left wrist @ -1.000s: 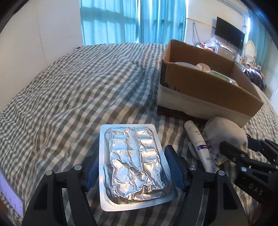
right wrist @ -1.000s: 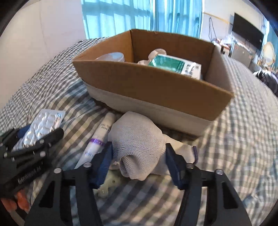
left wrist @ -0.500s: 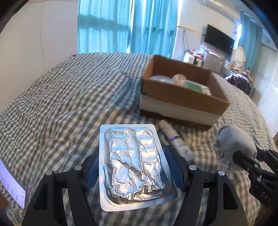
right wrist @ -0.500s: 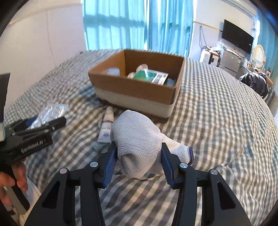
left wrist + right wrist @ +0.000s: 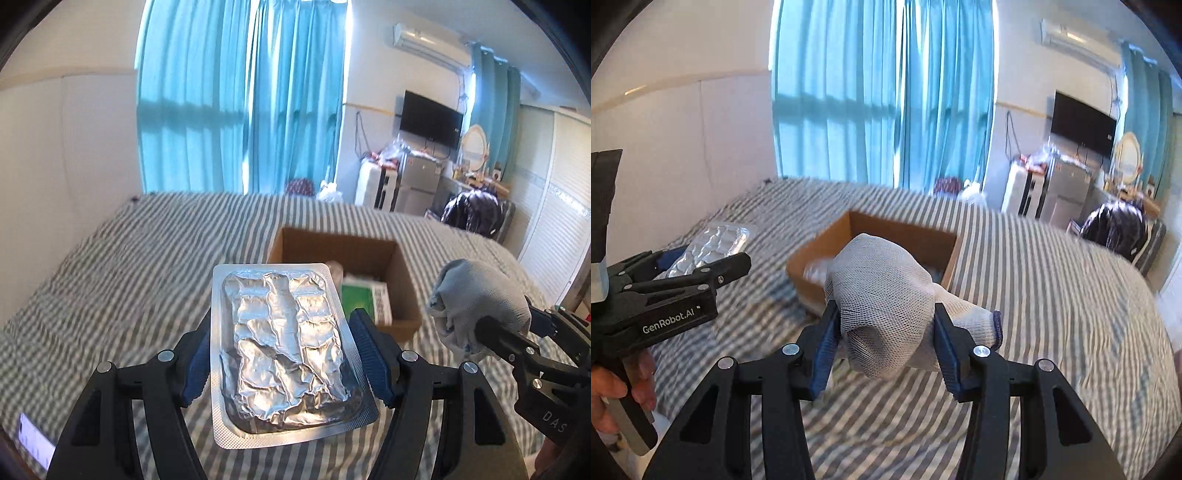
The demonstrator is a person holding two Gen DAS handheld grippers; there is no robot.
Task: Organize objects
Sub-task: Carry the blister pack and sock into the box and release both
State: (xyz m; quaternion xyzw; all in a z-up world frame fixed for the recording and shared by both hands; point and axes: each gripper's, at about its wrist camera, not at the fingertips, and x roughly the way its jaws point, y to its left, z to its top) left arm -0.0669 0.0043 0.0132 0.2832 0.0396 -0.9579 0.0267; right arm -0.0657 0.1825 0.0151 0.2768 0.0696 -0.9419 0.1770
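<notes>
My left gripper (image 5: 284,365) is closed on a foil blister pack (image 5: 286,343), its blue pads pressed against the pack's two long edges; the pack lies flat between them, foil side up, held in the air above the checked bedspread (image 5: 110,288). My right gripper (image 5: 884,345) is clamped on a bunched white knit glove (image 5: 886,291), whose blue-trimmed cuff sticks out past the right finger; it too hangs above the bed. Ahead of both sits an open cardboard box (image 5: 402,269) on the bedspread; inside I can make out a green and white packet (image 5: 364,301) against the right wall and something pale at the back, too blurred to name; the glove hides much of the box's inside in the right wrist view.
</notes>
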